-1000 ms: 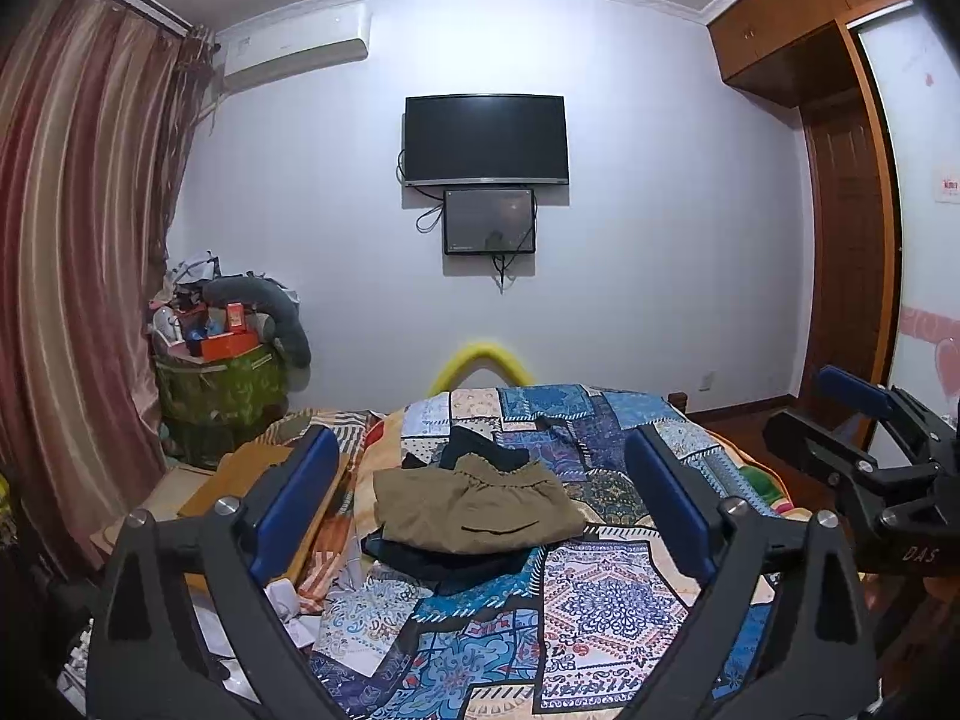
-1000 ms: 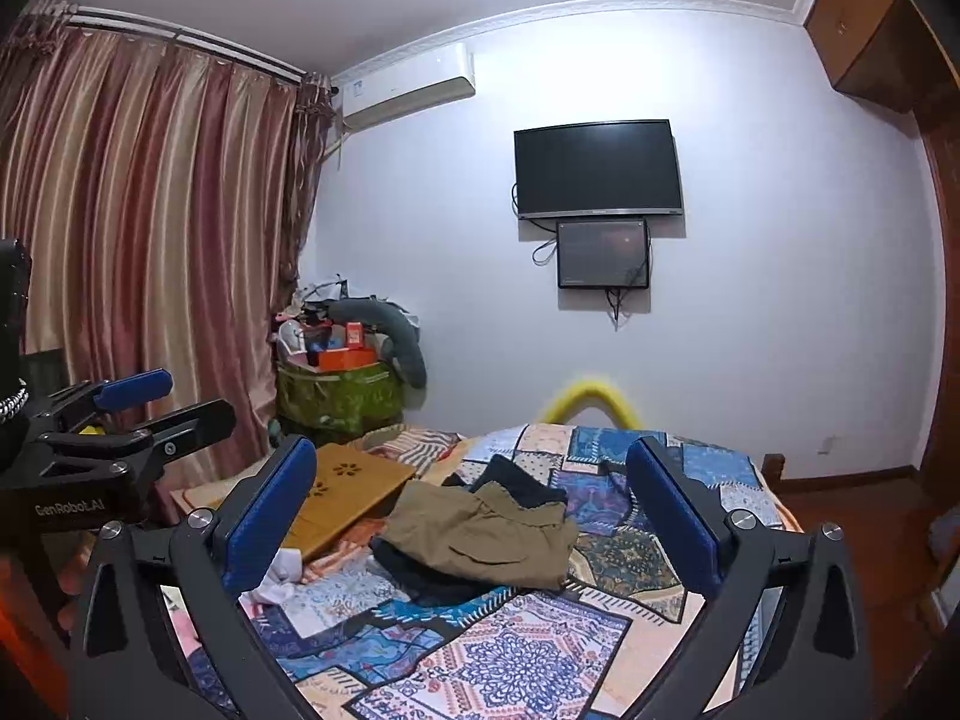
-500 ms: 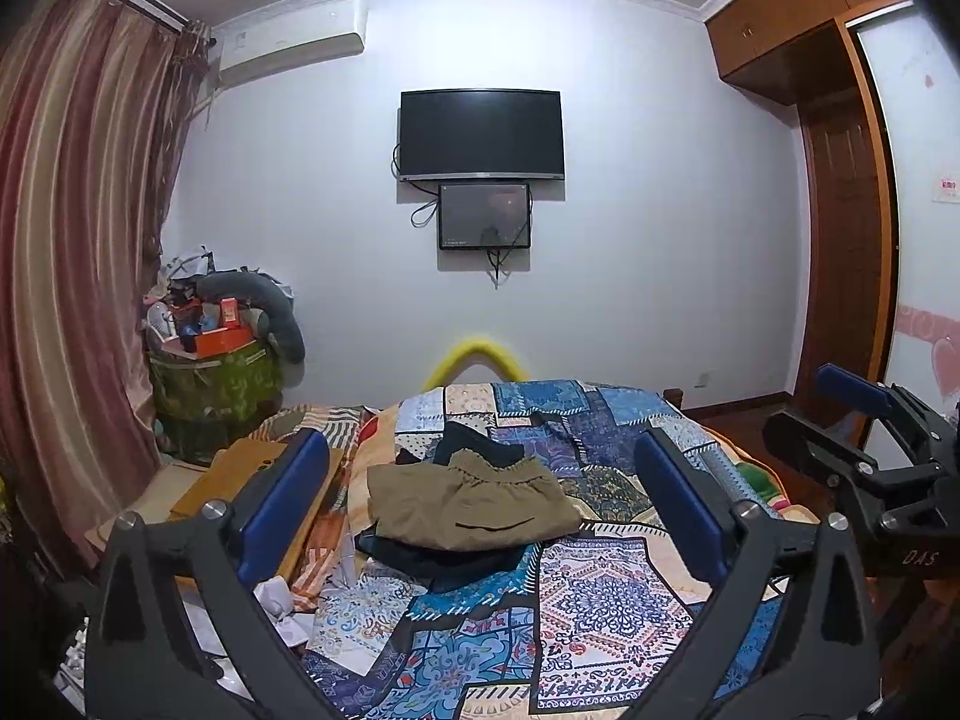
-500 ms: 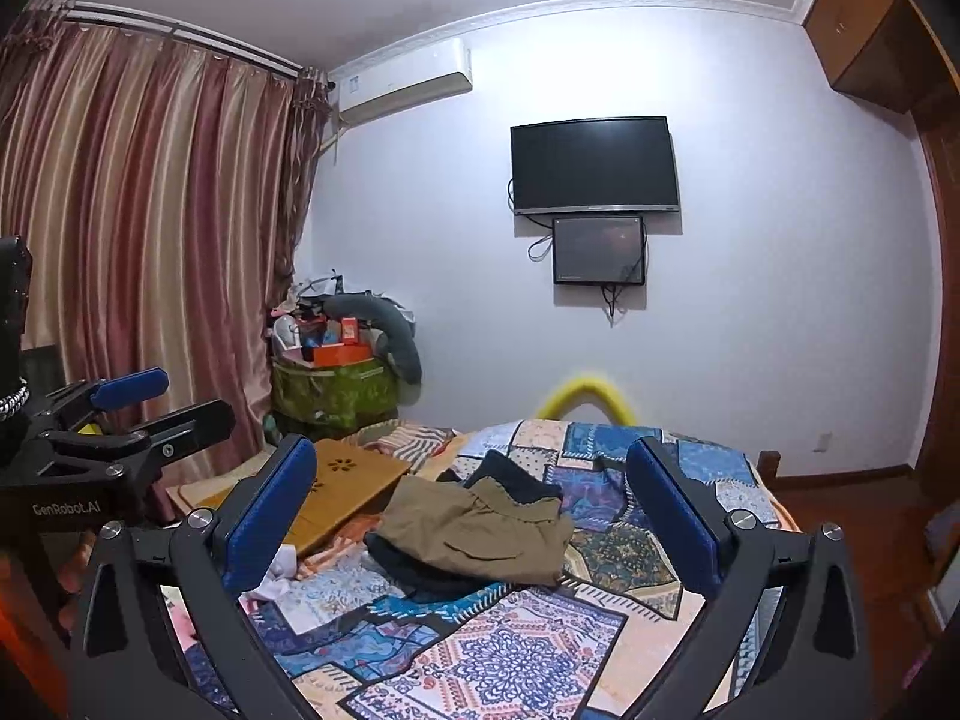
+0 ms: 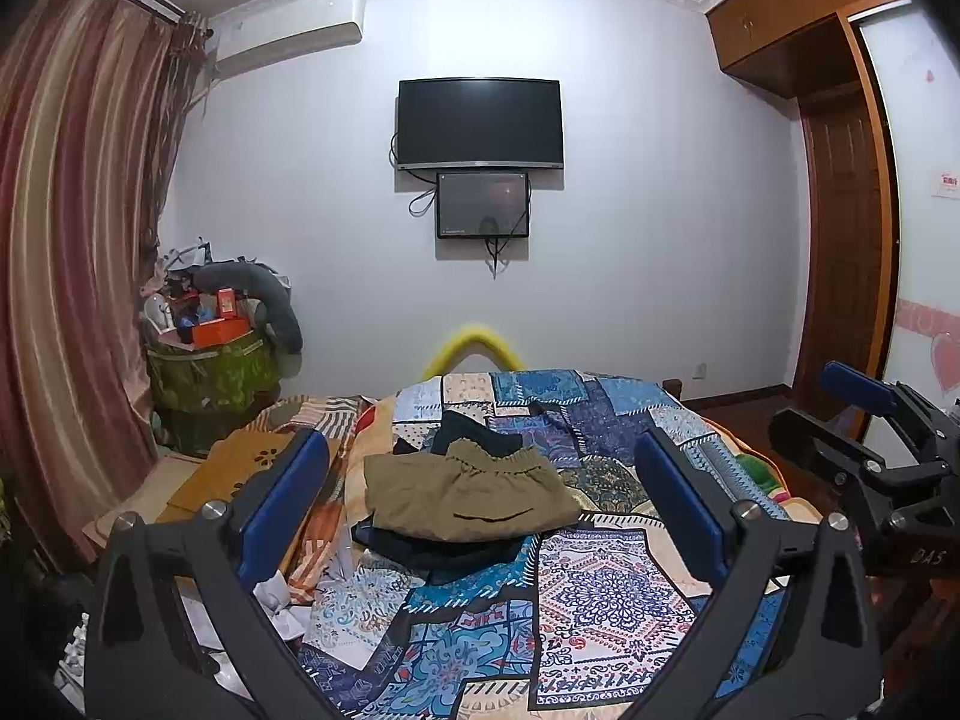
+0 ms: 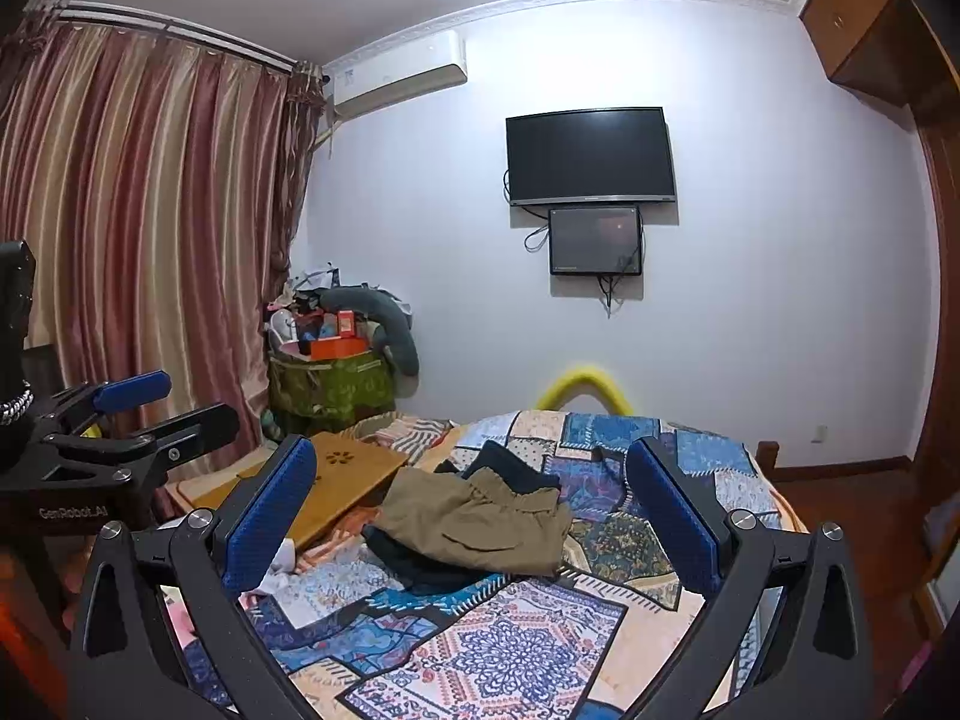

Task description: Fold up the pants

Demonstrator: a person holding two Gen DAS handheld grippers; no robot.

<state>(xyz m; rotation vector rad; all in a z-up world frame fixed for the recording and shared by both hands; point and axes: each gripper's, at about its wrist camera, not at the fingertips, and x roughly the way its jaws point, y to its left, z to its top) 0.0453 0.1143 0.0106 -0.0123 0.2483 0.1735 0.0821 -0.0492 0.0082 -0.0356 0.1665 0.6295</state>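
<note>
Both my left gripper (image 5: 480, 504) and right gripper (image 6: 471, 516) hang released, holding nothing. The khaki pants (image 5: 465, 495) lie bunched on dark clothes on the patchwork quilt (image 5: 600, 588), straight ahead, slightly nearer my left.

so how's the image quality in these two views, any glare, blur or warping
Left wrist view: strong fisheye bowing in the curtain and wardrobe, dark vignette corners, khaki pants sharp. Right wrist view: same warping, soft glare on the small screen, the yellow arch looks blurred.
</note>
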